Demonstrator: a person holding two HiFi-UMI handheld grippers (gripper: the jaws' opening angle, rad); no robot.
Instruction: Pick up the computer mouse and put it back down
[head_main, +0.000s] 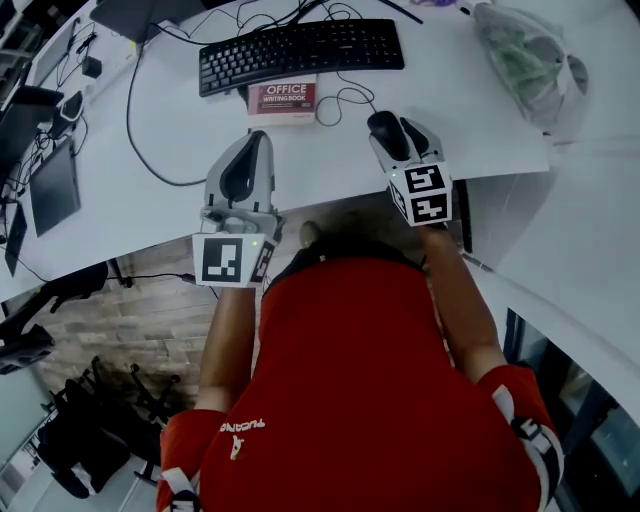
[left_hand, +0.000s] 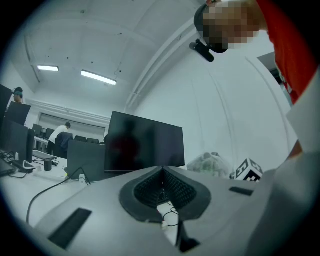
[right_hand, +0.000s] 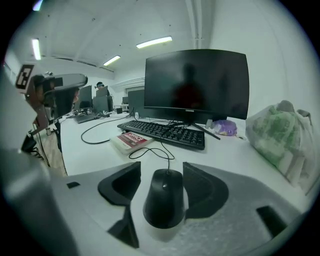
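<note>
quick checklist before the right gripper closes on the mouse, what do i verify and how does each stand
1. Mouse sits between the jaws of the right gripper: ok.
2. Jaws stand apart, wider than the mouse: ok.
3. Mouse lies flat on the desk, not tilted: ok.
4. Cable is slack, looping loosely beside the book in front of the keyboard: ok.
5. Left gripper is shut, empty and well clear of the mouse: ok.
6. Both pads are level with the mouse's sides for an even squeeze: cannot tell.
</note>
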